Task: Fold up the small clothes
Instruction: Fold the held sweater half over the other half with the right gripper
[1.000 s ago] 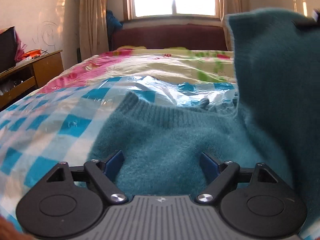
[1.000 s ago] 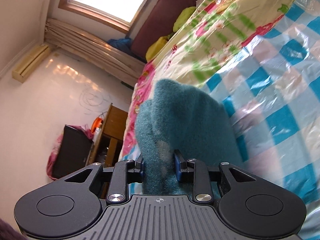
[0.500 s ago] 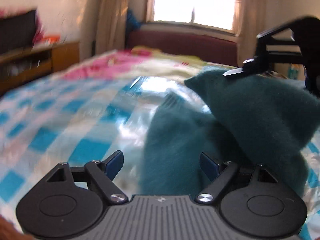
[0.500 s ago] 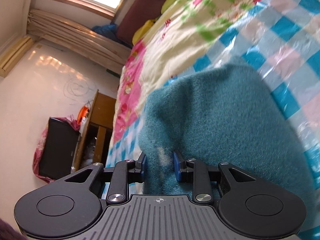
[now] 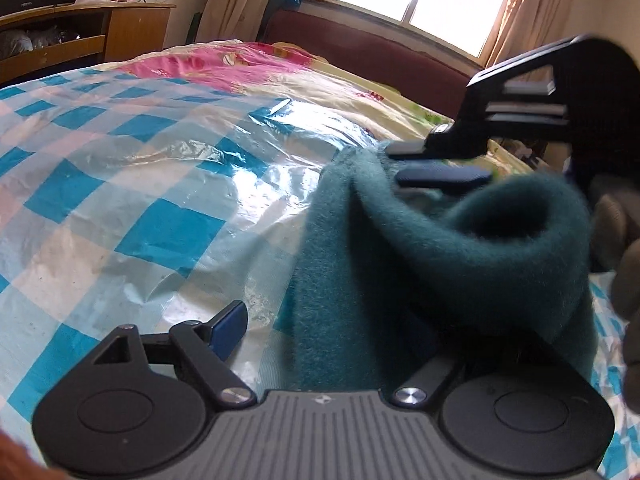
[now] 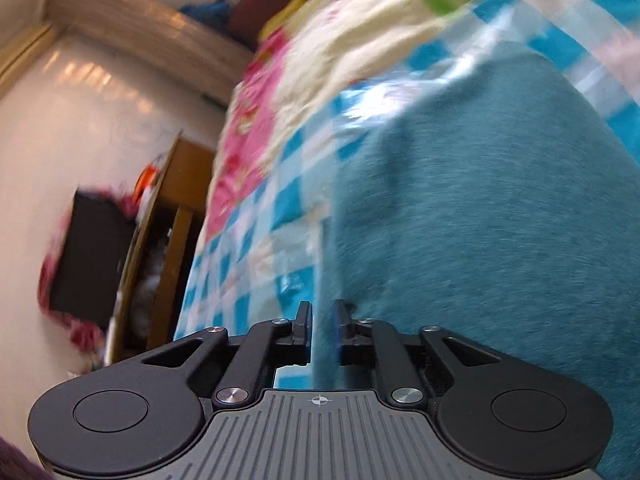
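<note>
The right claw (image 5: pixel 424 164) is pinching the teal sweater (image 5: pixel 400 264) edge; the left claw (image 5: pixel 320 324), fingers spread, is sitting beneath the sweater's fold over the checkered sheet (image 5: pixel 120 200).

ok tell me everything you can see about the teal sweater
The teal sweater is fuzzy knit, partly folded, with one edge curled over into a loop. It lies on the plastic-covered checked sheet. The right gripper pinches its raised edge; the left gripper is open, the cloth lying between its fingers.
</note>
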Demonstrator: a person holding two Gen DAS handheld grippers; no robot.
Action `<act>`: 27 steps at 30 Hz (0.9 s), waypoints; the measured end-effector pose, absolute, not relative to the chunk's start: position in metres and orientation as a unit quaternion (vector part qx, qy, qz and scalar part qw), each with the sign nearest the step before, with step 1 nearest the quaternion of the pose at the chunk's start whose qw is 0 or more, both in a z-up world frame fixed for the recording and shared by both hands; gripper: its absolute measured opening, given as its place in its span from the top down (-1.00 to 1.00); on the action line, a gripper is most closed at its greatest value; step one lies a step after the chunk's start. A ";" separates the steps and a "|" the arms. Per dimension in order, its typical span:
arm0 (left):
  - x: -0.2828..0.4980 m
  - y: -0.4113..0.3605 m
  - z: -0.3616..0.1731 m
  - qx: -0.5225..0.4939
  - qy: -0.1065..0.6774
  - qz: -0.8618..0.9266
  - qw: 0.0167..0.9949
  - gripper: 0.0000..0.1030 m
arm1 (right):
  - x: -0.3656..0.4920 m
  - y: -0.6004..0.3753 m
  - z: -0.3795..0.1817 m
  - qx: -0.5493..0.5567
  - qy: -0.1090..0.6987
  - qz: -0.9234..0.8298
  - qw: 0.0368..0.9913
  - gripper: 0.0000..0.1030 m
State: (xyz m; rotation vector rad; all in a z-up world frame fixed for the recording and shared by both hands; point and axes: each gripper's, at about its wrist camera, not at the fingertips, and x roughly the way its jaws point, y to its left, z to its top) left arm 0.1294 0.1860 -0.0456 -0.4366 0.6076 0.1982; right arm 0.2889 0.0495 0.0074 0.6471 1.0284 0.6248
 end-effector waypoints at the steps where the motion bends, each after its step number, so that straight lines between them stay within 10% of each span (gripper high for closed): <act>1: 0.126 0.187 -0.044 -0.217 0.293 0.097 0.926 -0.70 | 0.286 0.050 0.017 0.282 0.467 0.297 0.784 0.71; 7: 0.079 0.197 -0.023 -0.244 0.222 0.109 0.938 -0.71 | 0.278 0.040 0.058 0.176 0.416 0.318 0.834 0.09; 19: 0.080 0.144 0.030 -0.162 0.161 -0.013 0.973 -0.89 | 0.288 0.075 0.061 -0.018 0.466 0.339 0.817 -0.35; 24: 0.102 0.152 0.005 -0.193 0.211 -0.007 0.958 -0.15 | 0.297 0.112 0.043 -0.103 0.494 0.332 0.797 -0.36; 27: 0.098 0.161 -0.007 -0.207 0.223 0.005 0.953 -0.10 | 0.297 0.125 0.031 -0.138 0.498 0.330 0.790 -0.40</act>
